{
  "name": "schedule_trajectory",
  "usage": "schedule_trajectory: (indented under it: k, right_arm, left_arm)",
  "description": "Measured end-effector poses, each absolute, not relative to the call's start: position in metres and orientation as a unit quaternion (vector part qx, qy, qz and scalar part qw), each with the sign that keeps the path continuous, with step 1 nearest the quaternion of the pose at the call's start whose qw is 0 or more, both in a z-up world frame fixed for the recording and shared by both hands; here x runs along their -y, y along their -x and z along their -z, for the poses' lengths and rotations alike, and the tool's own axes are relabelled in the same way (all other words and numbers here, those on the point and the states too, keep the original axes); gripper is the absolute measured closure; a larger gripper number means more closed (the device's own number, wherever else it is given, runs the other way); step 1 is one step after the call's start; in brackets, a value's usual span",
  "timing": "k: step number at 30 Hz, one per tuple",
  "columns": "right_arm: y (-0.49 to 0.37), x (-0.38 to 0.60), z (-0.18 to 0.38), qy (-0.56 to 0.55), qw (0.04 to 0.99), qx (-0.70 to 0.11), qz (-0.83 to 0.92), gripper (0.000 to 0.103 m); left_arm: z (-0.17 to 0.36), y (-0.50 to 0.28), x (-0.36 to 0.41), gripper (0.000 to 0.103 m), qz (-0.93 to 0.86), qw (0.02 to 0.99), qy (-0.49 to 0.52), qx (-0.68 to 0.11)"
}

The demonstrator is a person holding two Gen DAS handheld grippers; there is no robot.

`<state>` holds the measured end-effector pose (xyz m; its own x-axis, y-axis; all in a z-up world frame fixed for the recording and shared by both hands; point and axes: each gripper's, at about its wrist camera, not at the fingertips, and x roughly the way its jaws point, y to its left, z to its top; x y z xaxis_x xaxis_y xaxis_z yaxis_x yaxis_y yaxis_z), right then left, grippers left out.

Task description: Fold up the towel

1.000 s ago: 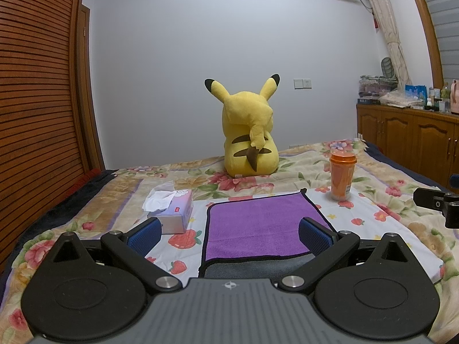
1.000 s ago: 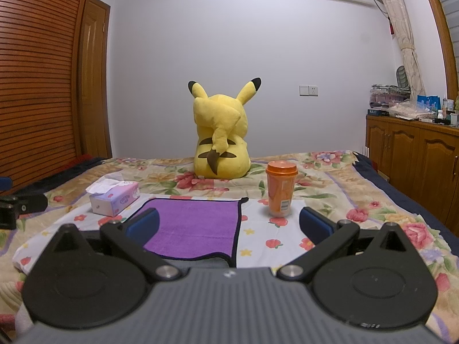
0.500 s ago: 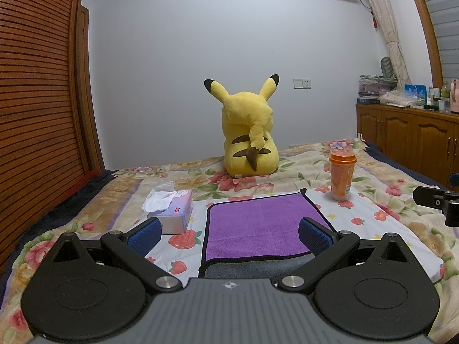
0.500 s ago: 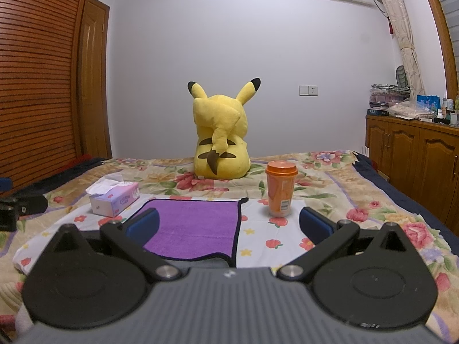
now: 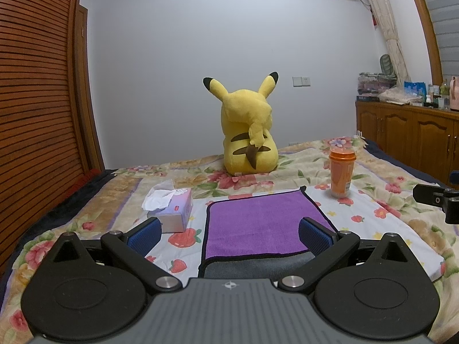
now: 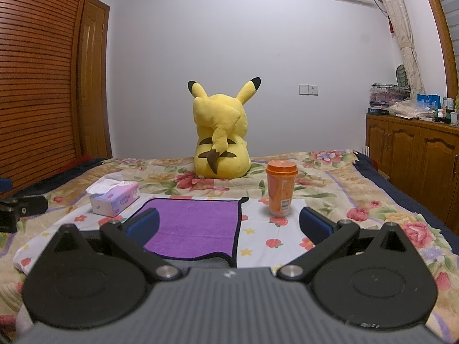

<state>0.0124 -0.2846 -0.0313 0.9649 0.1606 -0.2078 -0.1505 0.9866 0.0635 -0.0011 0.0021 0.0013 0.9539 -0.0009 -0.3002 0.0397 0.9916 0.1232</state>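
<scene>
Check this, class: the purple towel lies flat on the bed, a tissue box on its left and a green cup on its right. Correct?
Not quite. The cup is orange, not green, as the right wrist view shows. The purple towel does lie flat on the bed, with the tissue box on its left.

Tissue box (image 5: 172,210) and orange cup (image 5: 341,173) flank the towel (image 5: 258,223) closely.

The right gripper (image 6: 229,226) hovers with jaws spread wide over the bed (image 6: 330,183). A purple towel (image 6: 195,223) lies flat, its near edge apparently turned up grey. An orange cup (image 6: 280,189) stands just right of it.
</scene>
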Motion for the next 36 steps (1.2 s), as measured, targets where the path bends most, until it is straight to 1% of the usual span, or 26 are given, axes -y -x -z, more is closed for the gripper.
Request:
schedule_trajectory:
  k: [16,36]
  right_arm:
    - [-0.027,0.281,0.039,-0.011,0.987,-0.141,-0.071,0.000]
    - [-0.055,0.268,0.047,0.009,0.981,-0.170,-0.089,0.000]
  left_arm:
    - [0.015,-0.022,-0.003,0.000,0.020,0.973,-0.079,-0.218]
    - [0.025,-0.065,-0.003,0.000,0.023,0.962,-0.093,-0.254]
